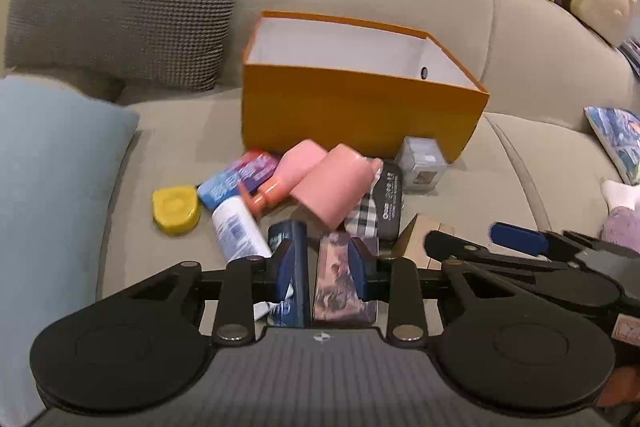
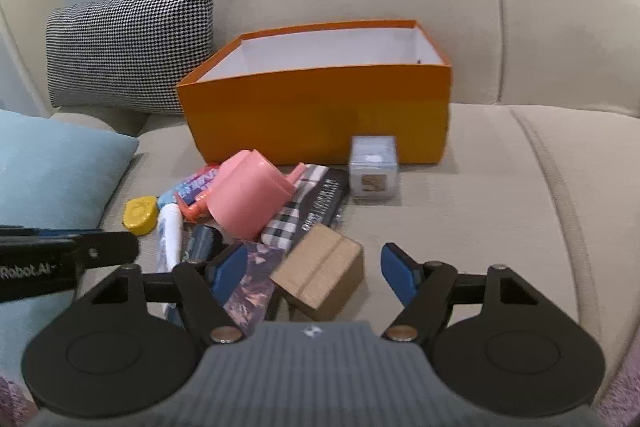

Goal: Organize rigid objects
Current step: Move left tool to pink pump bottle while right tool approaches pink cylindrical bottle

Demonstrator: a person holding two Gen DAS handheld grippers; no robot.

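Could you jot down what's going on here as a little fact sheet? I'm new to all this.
place: beige sofa
container: orange box, open, nothing visible inside
clutter in front of the box: pink cup, yellow tape measure, white tube, clear cube, black case
left gripper: closed on two small flat boxes
right gripper: open around a cardboard block, pads not touching it

Both wrist fisheyes look steeply down from close above the sofa seat (image 1: pixel 168 131), sharing the orange box (image 1: pixel 360 111) at frame centre.
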